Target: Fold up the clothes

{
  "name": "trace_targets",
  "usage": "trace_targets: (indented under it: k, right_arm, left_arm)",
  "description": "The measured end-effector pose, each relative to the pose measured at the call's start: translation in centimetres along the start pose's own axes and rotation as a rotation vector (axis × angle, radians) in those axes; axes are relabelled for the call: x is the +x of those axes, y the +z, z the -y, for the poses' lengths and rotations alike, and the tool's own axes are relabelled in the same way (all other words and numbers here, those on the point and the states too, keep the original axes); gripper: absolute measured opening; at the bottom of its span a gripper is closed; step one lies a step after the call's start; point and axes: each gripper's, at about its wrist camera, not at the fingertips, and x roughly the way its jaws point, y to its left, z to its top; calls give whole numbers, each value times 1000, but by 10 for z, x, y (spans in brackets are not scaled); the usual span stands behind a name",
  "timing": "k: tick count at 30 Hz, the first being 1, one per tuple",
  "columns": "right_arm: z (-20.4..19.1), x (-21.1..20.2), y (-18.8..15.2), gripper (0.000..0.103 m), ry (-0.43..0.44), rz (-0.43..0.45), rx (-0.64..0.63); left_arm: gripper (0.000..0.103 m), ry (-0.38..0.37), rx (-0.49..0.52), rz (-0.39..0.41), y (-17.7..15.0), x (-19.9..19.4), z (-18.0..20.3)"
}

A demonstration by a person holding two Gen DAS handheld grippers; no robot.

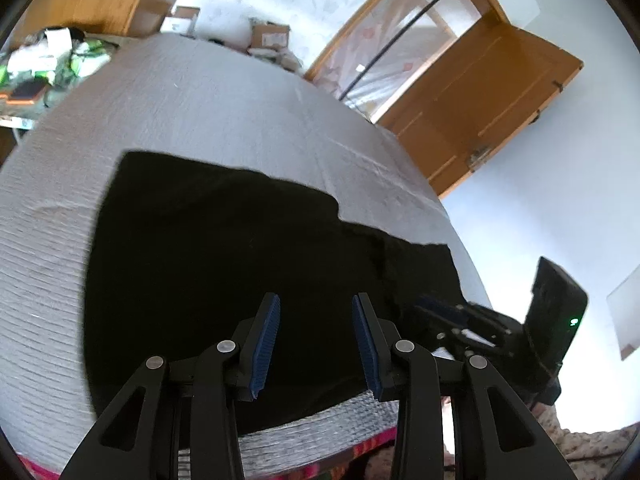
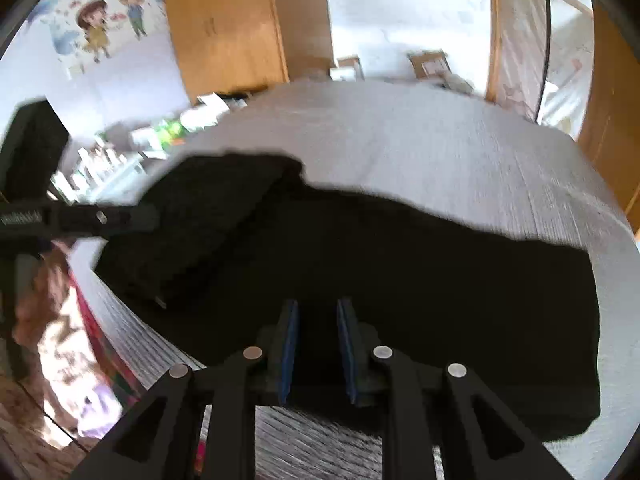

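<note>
The black garment (image 1: 224,264) lay spread on the grey bed (image 1: 224,112), near its front edge. Above it, the left gripper (image 1: 316,344) gaped wide and empty; the right gripper (image 2: 318,344) stood narrow, gripping nothing.

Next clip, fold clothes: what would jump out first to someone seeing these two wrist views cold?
A big black garment lies spread across the grey bedcover, filling the middle of both views. The left gripper stands open above the garment's near edge with nothing between its blue pads. The right gripper, its blue pads narrower apart, hangs over the same dark cloth, and whether it pinches any cannot be told. A wooden door stands open behind the bed.
</note>
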Motion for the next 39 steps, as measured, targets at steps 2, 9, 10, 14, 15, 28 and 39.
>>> trace_targets:
  k: [2,9,10,14,15,28,39]
  right_arm:
    - [-7,-1,7,21,14,26,-20]
    - [-51,18,31,21,133,42,-96]
    - [-57,21,33,21,149,42,-109]
    - [-85,36,35,21,192,29,-168]
    - [-90,41,34,21,197,20,-178]
    - [-121,48,31,21,257,-11,-249]
    - [-185,79,12,23,373,-89,-383]
  left_arm:
    - [39,43,-10,21,3,-8,-9]
    - [39,113,-114,91,18,-27,-52]
    - [39,117,-108,89,21,-26,-56]
    - [39,131,-118,73,26,-17,-64]
    - [39,132,-121,64,26,-15,-67]
    - [39,155,-115,72,37,-21,-86]
    - [39,179,-136,1,27,-12,-104]
